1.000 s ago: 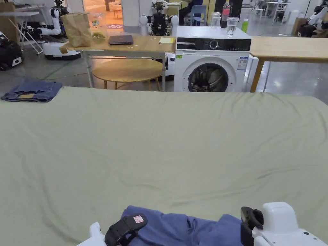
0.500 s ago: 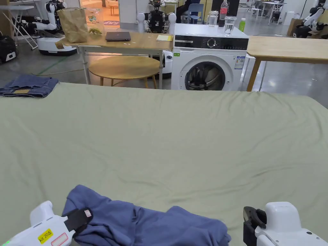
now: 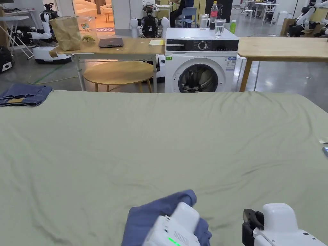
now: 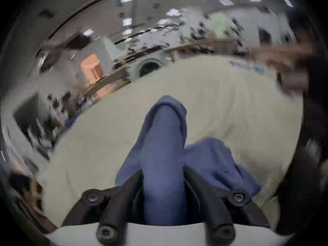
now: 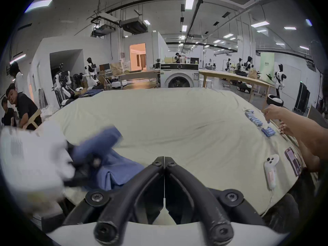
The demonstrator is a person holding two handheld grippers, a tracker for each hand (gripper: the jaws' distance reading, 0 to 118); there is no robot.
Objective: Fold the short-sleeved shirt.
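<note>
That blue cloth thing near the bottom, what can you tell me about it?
The blue shirt is soft, plain cloth, bunched in a crumpled heap at the near edge of the pale green sheet, not yet folded. The left gripper pinches a thick roll of it between its black jaws; a looser fold lies beside that on the sheet.

Left hand-held gripper (image 4: 163, 175): its 2 black jaws clamp a bunched roll of the blue shirt (image 4: 165, 143), lifted at the near edge, its white body low in the head view. Right hand-held gripper (image 5: 164, 161): 2 jaws pressed together, tips touching, nothing between them, held level to the right, apart from the left.
</note>
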